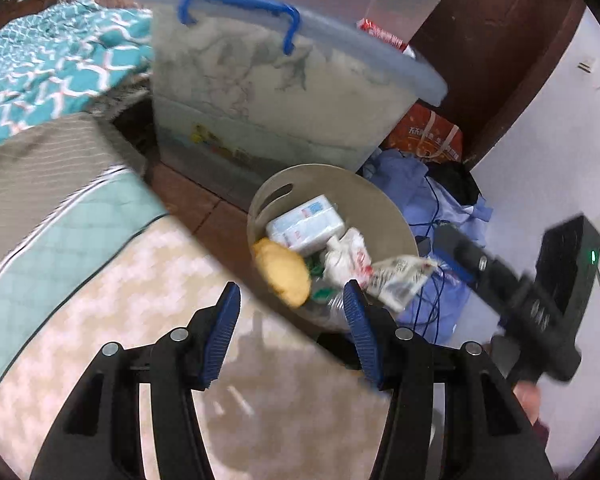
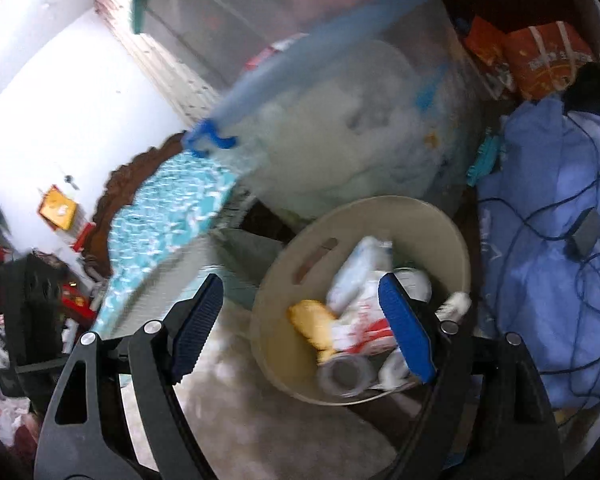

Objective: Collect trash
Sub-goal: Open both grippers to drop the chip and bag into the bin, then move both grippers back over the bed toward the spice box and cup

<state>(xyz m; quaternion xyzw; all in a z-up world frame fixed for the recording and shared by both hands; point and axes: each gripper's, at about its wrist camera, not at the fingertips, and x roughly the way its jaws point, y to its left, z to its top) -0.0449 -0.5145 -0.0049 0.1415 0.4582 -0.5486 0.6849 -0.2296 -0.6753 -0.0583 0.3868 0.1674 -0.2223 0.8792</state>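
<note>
Both grippers, left [image 1: 292, 300] and right [image 2: 300, 300], hang spread and empty above the bin [image 2: 452, 236]. A wrapper [image 1: 400, 276] seems, through blur, to be dropping at the rim; better to release over the middle.

The trash bin [image 1: 384, 216] stands just before the lidded storage box [image 1: 268, 92]; in it lie a tissue pack [image 1: 306, 224] and a sponge [image 1: 284, 272]; clothes [image 1: 432, 192] lie to its right.

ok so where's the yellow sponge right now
The yellow sponge lies inside the beige bin, on its left side next to the white tissue pack, in front of the big storage box.
</note>
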